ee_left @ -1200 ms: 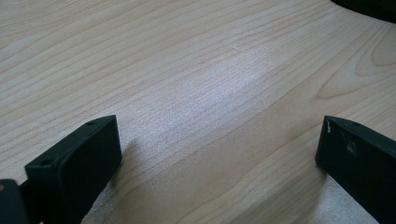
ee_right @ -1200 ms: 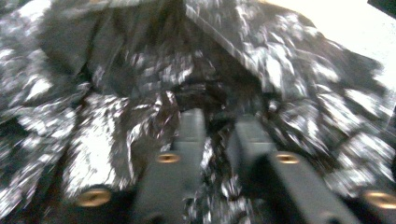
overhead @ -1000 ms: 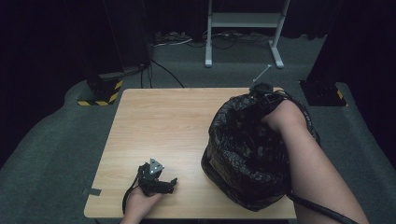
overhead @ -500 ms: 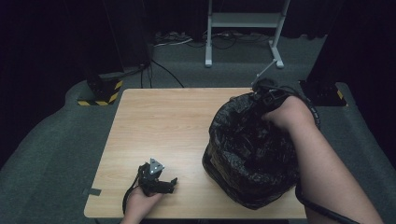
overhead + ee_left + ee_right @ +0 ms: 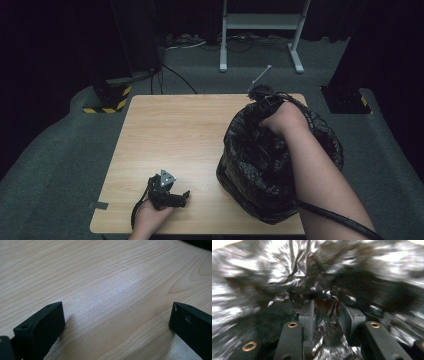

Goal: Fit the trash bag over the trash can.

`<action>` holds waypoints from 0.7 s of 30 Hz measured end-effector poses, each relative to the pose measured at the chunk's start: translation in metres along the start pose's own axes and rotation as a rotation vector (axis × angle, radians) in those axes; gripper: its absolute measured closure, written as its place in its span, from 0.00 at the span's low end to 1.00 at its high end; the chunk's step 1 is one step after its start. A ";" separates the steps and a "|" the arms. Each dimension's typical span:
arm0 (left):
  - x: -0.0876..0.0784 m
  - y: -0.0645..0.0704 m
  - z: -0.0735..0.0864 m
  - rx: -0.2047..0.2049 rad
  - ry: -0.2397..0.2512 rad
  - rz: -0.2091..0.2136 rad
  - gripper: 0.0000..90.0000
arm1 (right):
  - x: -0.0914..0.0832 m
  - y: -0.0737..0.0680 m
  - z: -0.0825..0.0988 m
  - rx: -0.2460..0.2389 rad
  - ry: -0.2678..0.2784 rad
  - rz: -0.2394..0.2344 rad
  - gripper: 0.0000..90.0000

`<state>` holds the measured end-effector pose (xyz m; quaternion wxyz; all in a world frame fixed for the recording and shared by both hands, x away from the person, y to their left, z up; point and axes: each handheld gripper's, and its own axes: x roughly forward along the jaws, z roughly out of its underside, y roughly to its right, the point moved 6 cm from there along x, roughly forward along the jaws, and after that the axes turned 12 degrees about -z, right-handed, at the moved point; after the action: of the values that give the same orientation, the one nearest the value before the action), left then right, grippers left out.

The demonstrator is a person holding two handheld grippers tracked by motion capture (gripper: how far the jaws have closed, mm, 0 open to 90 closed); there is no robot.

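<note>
A crumpled black plastic bag (image 5: 260,170) stands on the right side of the wooden table (image 5: 180,135). My right gripper (image 5: 260,95) reaches over its far rim, with the forearm lying across the bag's mouth. In the right gripper view a bunched fold of the bag (image 5: 274,277) fills the gap between the right gripper's (image 5: 327,307) jaws, which have just been closing on it. My left gripper (image 5: 182,196) rests near the table's front left edge. It stands open (image 5: 117,322) with only bare wood (image 5: 112,277) between its jaws.
Grey carpet surrounds the table. A white stand's legs (image 5: 260,22) and loose cables lie behind it. A black and yellow striped base (image 5: 107,102) sits off the far left corner, and a dark base (image 5: 345,100) off the far right corner.
My right hand has shifted left along the bag's far rim, and the bag's mouth has changed shape with it. The left gripper has stayed put.
</note>
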<state>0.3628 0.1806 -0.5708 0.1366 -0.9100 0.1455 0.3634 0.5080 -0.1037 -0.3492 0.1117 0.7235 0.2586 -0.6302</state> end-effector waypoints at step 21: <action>-0.001 0.001 0.001 -0.006 0.002 0.000 0.01 | -0.042 0.062 0.045 0.104 0.033 0.125 0.64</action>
<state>0.3616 0.1799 -0.5710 0.1339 -0.9108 0.1445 0.3629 0.4988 -0.1873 -0.3266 0.1090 0.7533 0.1816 -0.6226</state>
